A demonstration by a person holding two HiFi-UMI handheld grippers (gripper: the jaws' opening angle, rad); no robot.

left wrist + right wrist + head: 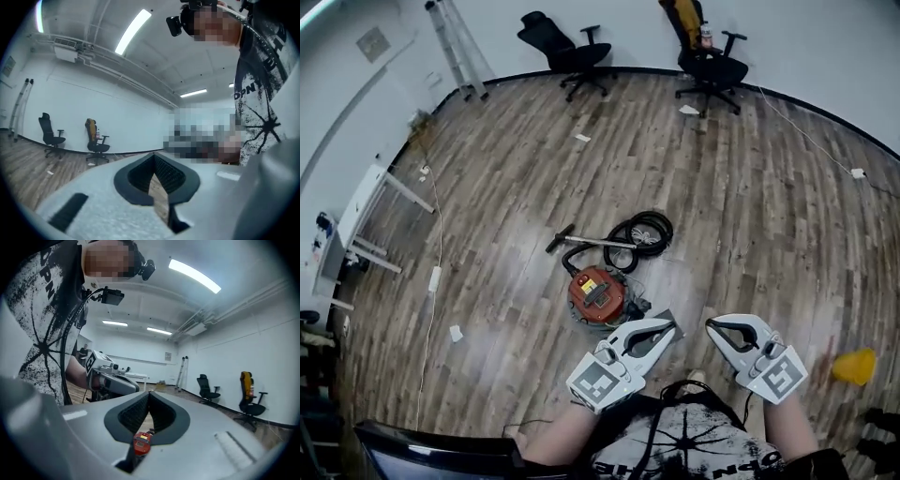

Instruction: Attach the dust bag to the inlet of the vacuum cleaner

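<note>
Broadly, we are at the approach: the wooden floor [722, 206] spreads wide around us, and the red vacuum cleaner [596, 294] sits on it just ahead, its black hose [639, 231] coiled beside it. We cannot pick out the dust bag with any certainty, and the inlet is not visible from here. The left gripper [671, 325] and the right gripper [711, 325] are both held level above the floor with jaws pressed together and nothing between them. The vacuum shows only far off through the right one's gap. Next, we judge, comes finding the bag and spreading a gripper to take it. The vacuum's yellow label [589, 284] is too small to read. Our shirt shows only the letters "OPN".
</note>
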